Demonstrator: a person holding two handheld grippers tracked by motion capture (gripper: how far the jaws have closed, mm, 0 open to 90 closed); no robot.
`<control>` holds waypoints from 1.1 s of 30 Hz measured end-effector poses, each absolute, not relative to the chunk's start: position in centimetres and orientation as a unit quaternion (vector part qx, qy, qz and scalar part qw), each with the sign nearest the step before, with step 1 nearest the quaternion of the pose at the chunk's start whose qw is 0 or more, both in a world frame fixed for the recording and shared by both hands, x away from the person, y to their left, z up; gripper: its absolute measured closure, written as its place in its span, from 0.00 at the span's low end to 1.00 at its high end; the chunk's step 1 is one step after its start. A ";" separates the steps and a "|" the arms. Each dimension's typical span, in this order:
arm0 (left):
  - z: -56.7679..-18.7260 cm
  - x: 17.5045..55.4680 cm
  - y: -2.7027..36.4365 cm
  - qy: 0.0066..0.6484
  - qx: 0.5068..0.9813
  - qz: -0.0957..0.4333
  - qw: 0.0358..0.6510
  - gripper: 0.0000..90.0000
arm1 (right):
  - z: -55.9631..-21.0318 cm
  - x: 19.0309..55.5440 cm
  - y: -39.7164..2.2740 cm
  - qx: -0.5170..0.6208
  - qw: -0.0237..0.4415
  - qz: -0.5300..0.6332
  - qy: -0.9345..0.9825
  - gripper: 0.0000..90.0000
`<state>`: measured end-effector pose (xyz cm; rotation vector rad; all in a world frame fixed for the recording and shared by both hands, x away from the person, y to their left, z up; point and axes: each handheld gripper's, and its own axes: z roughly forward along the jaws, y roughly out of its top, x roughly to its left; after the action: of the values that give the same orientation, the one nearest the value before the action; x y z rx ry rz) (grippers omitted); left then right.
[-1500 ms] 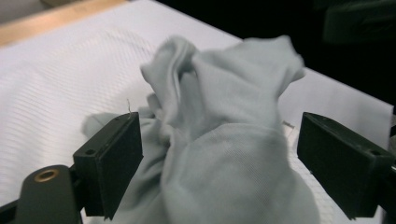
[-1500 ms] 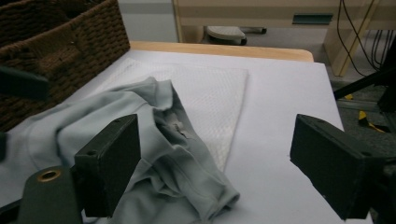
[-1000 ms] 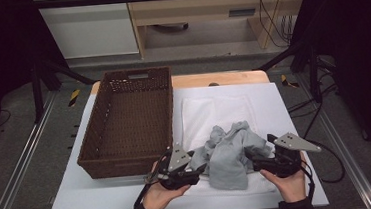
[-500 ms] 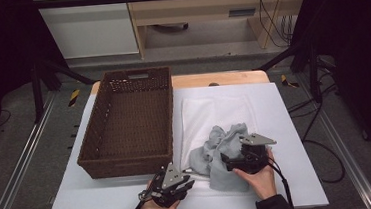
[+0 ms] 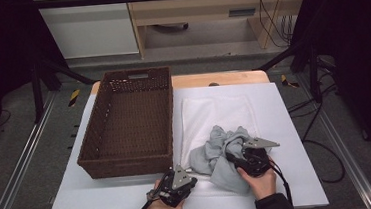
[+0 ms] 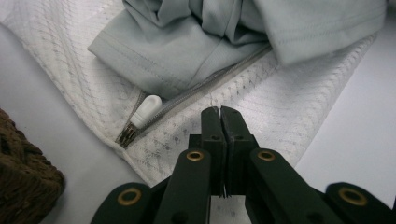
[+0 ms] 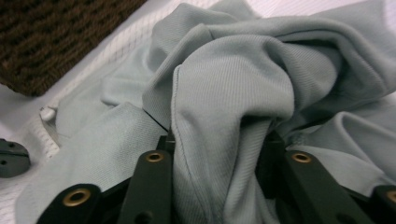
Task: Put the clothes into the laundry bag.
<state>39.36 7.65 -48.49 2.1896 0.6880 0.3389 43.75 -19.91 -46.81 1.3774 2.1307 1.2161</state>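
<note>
Your right gripper (image 5: pixel 239 159) has just been closing on a fold of the crumpled pale grey-green cotton garment (image 5: pixel 221 154) lying on the white mesh laundry bag (image 5: pixel 218 113), while your left gripper (image 6: pixel 219 111), jaws closed together, pinches that bag's near edge just short of the garment's hem.

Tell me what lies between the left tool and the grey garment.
White mesh bag with its zipper pull, seen in the left gripper view, lies between left tool and grey garment.

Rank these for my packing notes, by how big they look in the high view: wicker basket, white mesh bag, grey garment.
1. wicker basket, largest.
2. white mesh bag, though the garment hides part of it.
3. grey garment, crumpled, so it looks smallest.
</note>
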 end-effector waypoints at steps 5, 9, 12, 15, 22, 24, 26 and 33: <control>-48.5 39.4 7.7 0.270 0.867 0.134 0.397 1.00 | -44.3 42.4 -23.4 0.498 0.213 0.436 0.718 0.76; -48.5 39.4 7.6 0.271 0.866 0.132 0.398 1.00 | -43.2 41.3 -26.9 0.522 0.247 0.421 0.700 0.76; -48.5 39.4 7.6 0.272 0.866 0.133 0.399 1.00 | -44.2 41.3 -28.6 0.534 0.253 0.402 0.700 0.74; -48.4 39.4 7.7 0.273 0.865 0.135 0.399 1.00 | -46.1 42.0 -29.0 0.545 0.252 0.378 0.705 0.69; -48.5 39.4 7.6 0.273 0.868 0.139 0.392 0.99 | -45.6 42.0 -29.1 0.545 0.274 0.368 0.701 0.35; -48.5 39.4 7.5 0.272 0.869 0.140 0.389 0.99 | -44.3 41.3 -29.1 0.549 0.294 0.373 0.688 0.26; -48.5 39.4 7.5 0.272 0.869 0.138 0.389 0.99 | -42.8 40.4 -28.9 0.544 0.317 0.392 0.671 0.22; -48.4 39.3 7.2 0.267 0.873 0.149 0.380 0.99 | -40.4 39.9 -23.3 0.469 0.295 0.447 0.702 0.21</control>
<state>39.28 7.24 -48.42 2.2292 0.6815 0.3807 39.85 -23.32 -40.45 1.2487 1.8682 1.1888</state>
